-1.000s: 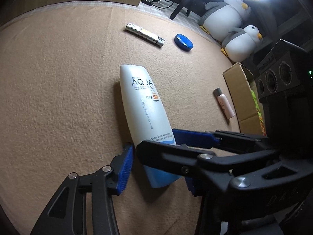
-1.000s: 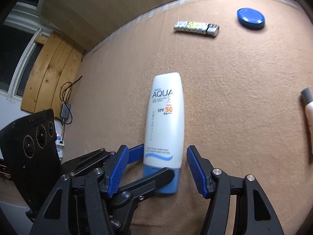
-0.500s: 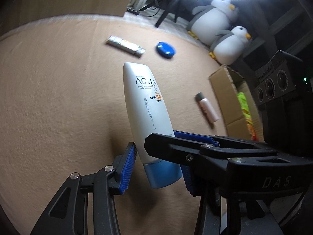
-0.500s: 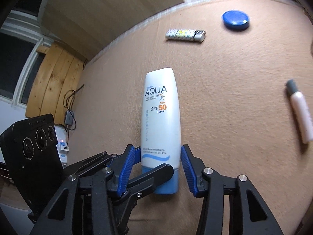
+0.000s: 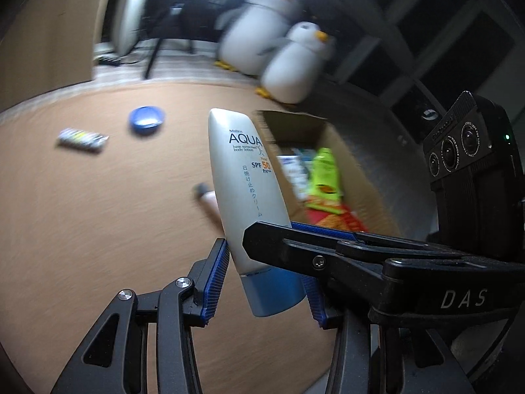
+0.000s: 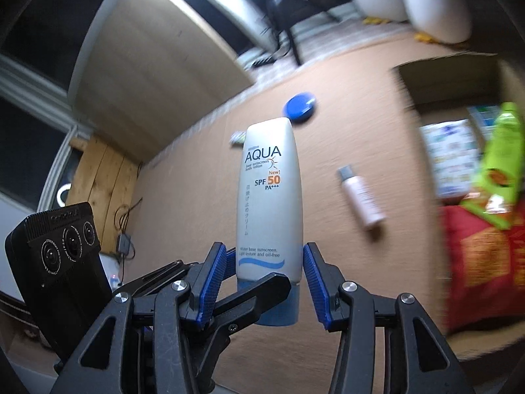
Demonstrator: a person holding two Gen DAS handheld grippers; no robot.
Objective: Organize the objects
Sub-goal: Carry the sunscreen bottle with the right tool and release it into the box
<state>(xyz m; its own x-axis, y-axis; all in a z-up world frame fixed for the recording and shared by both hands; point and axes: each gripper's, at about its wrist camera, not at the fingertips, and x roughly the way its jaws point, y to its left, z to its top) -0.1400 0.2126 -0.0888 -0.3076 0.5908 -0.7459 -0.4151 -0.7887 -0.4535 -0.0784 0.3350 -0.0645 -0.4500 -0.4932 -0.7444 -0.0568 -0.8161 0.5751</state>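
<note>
A white sunscreen tube [image 5: 246, 190] [image 6: 269, 197] with a blue cap hangs in the air above the tan carpet, cap toward me. My left gripper [image 5: 265, 289] is shut on its cap end, a blue pad on either side. My right gripper [image 6: 264, 279] is shut on the same end, pads against the tube's lower sides. In each wrist view a black finger of the other gripper crosses in front of the cap. An open cardboard box [image 5: 357, 177] [image 6: 443, 75] stands just right of the tube, with a green packet [image 6: 505, 151] and a red one [image 6: 485, 262] inside.
On the carpet lie a small pink bottle [image 6: 361, 200], a blue round lid [image 5: 146, 121] [image 6: 300, 106] and a patterned stick [image 5: 82, 138]. Two plush penguins [image 5: 295, 65] sit behind the box. A wooden board leans at the carpet's far edge.
The right gripper's pads closed onto the tube. Both grippers then lifted it off the carpet and carried it right, toward the cardboard box, which now fills much more of both views.
</note>
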